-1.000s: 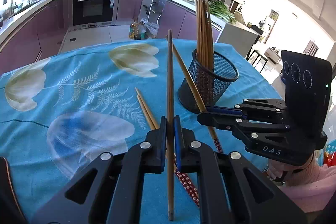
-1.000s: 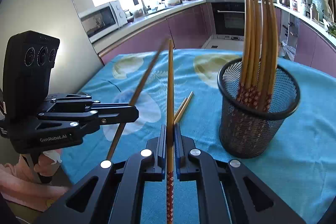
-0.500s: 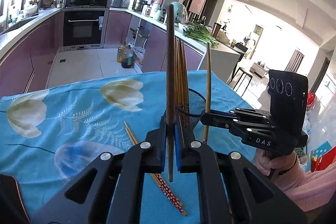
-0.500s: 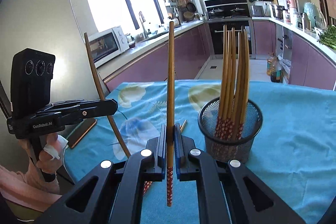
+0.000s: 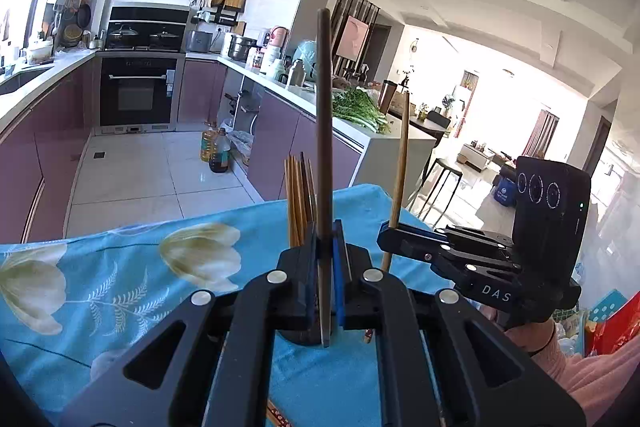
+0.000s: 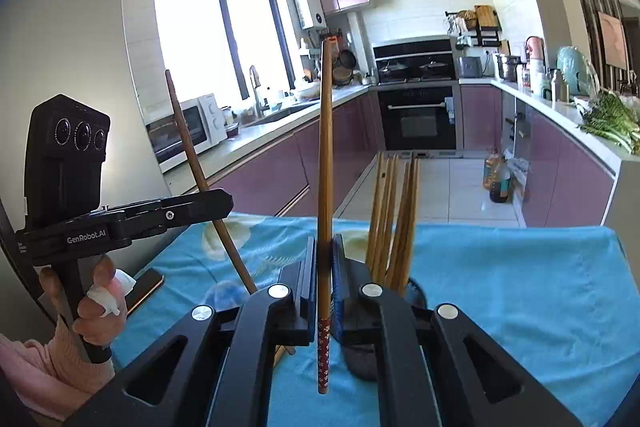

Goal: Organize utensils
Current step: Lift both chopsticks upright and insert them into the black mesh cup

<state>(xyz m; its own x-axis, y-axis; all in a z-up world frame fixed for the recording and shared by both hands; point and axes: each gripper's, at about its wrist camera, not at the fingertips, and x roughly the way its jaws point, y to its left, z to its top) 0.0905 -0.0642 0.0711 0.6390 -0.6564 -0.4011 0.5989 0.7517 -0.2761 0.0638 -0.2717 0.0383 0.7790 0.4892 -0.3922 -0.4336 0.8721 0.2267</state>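
Observation:
My left gripper [image 5: 325, 267] is shut on a brown chopstick [image 5: 324, 131] that stands upright. Behind its fingers, several chopsticks [image 5: 299, 199] rise from the black mesh holder [image 5: 298, 337], which is mostly hidden. In the right wrist view, my right gripper [image 6: 325, 267] is shut on another upright chopstick [image 6: 325, 155] with a red patterned lower end. The holder's chopsticks [image 6: 394, 219] stand just right of it. Each view shows the other gripper: the right gripper [image 5: 390, 239] with its chopstick [image 5: 400, 163], and the left gripper [image 6: 224, 201] with its tilted chopstick [image 6: 192, 155]. Both are raised above the table.
A blue flowered cloth [image 5: 120, 267] covers the table. Loose chopsticks [image 5: 276, 415] lie on it below my left gripper. A phone [image 6: 144, 287] lies near the table's left edge. Kitchen counters and an oven [image 6: 418, 119] stand beyond the table.
Both grippers have risen with their chopsticks and tipped upward. The holder has dropped low in both views and is now largely behind the fingers.

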